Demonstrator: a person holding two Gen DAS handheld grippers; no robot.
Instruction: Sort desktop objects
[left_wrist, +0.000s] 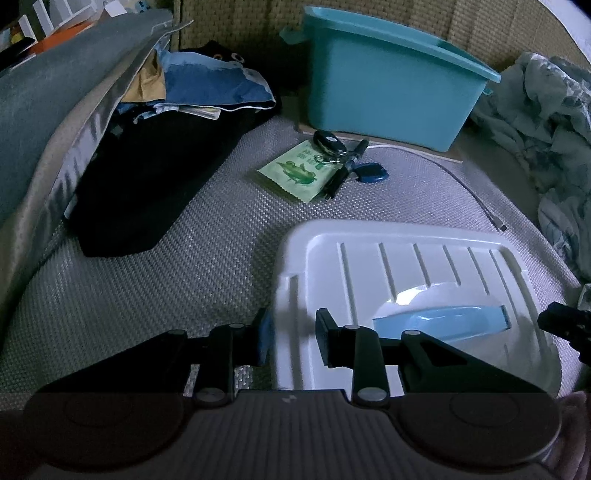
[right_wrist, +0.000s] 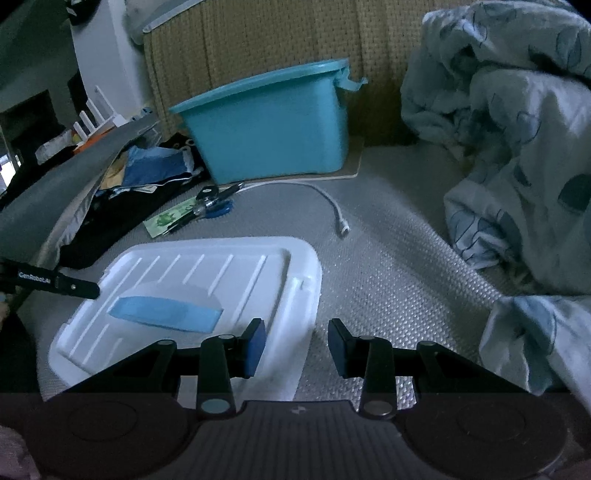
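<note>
A white lid (left_wrist: 406, 258) with a light-blue handle (left_wrist: 439, 319) lies on the silver textured mat (left_wrist: 184, 277). My left gripper (left_wrist: 295, 341) straddles the lid's left rim, one pad outside the edge and one on top, shut on it. In the right wrist view the lid (right_wrist: 207, 266) sits low left. My right gripper (right_wrist: 297, 345) stands open across its near right edge, with mat showing beside the right pad. Behind the lid lie a green packet (left_wrist: 295, 173), a black key fob (left_wrist: 328, 142), a pen (left_wrist: 343, 170) and a blue key tag (left_wrist: 371, 172). A teal bin (left_wrist: 388, 92) stands beyond them.
A crumpled pale-blue quilt (right_wrist: 517, 147) fills the right side. Dark clothes and a black bag (left_wrist: 147, 184) lie piled at the left under a grey cushion (left_wrist: 44, 92). A white cable (right_wrist: 332, 201) curves over the mat. A woven panel (right_wrist: 258, 37) closes the back.
</note>
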